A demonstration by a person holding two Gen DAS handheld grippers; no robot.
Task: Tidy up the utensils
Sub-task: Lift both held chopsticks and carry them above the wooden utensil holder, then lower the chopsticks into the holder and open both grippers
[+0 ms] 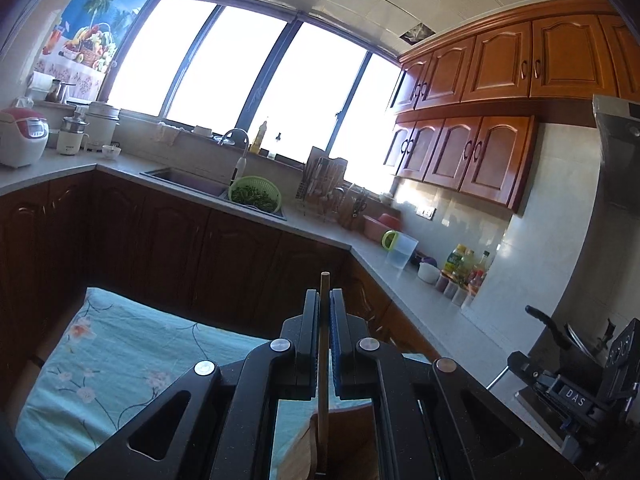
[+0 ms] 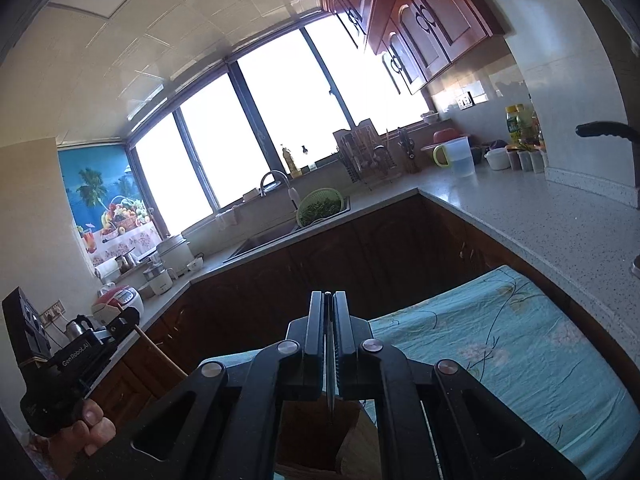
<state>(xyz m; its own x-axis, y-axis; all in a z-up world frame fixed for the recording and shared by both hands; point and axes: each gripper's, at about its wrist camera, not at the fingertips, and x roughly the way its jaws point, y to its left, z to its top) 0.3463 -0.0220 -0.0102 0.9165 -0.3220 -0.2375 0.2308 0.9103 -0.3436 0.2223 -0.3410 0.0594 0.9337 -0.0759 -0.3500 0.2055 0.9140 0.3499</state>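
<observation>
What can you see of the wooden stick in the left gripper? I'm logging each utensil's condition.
The wooden stick is thin, round and light brown, like a chopstick or a utensil handle. It stands upright, clamped between the left gripper's black and blue pads, its blunt tip poking just above them. Its lower part runs down behind the gripper frame toward a brown container; that end is hidden. In the right wrist view it shows slanted below that gripper.

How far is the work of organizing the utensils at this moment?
Nothing visibly finished: no utensil can be seen put away. In hand: the left gripper is closed on a wooden stick-like utensil, the right gripper on a thin metal utensil. Both hang over a brown container on the floral cloth. Left: releasing both, probably there.
</observation>
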